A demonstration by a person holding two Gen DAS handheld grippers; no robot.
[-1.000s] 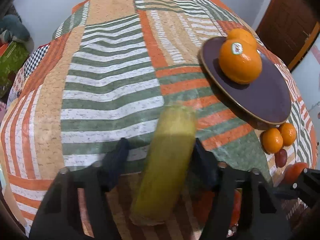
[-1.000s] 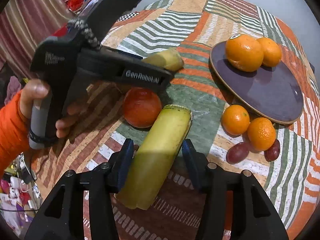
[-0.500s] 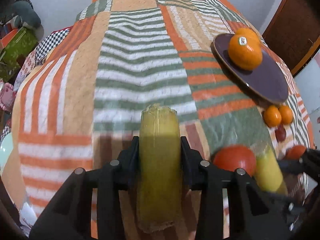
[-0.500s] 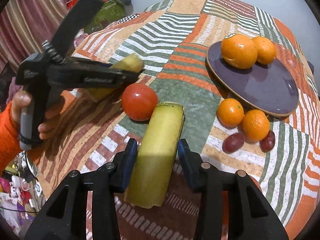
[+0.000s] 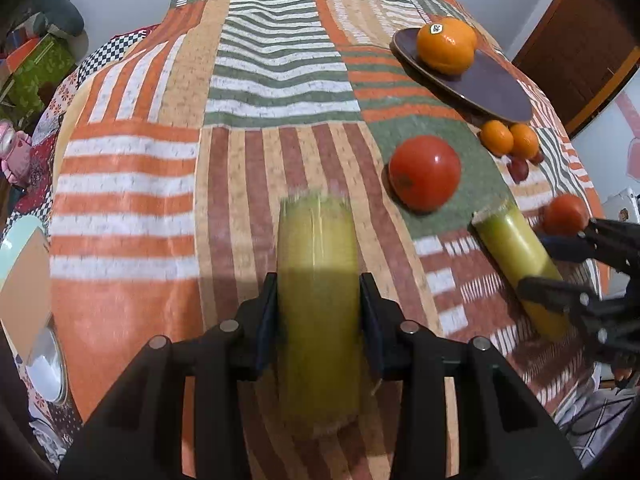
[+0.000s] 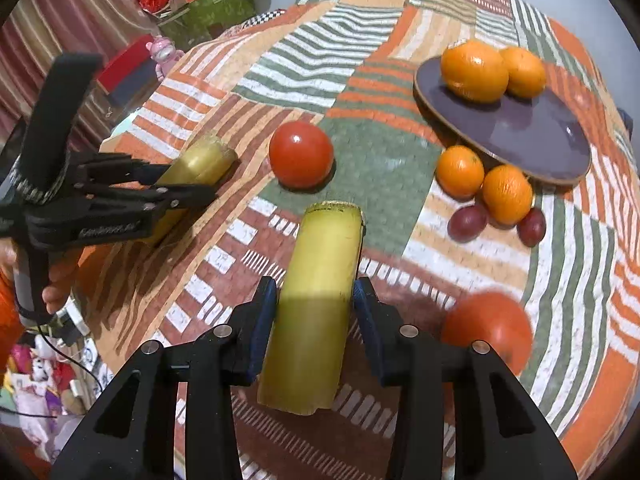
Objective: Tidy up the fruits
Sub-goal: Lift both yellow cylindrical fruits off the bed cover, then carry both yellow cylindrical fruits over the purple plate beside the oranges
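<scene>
So both grippers hold a yellow-green stalk each. L gripper is clenched on its stalk, pads tight on both sides, above the brown-striped part of the cloth. R gripper is clamped on the other stalk, cut end pointing at the green patch.

Plate sits far right on the table w/ two big oranges at its back edge; most of the plate is bare. Two small oranges touch each other just beside the plate's near rim, w/ two dark plums right by them. One tomato sits alone between the two stalks, near the green patch. Another tomato lies close to the R gripper, blurry.

Lots of open cloth on the left and far side of the table. L side drops off to a bowl & toys near the edge. A hand in an orange sleeve grips the L handle.
</scene>
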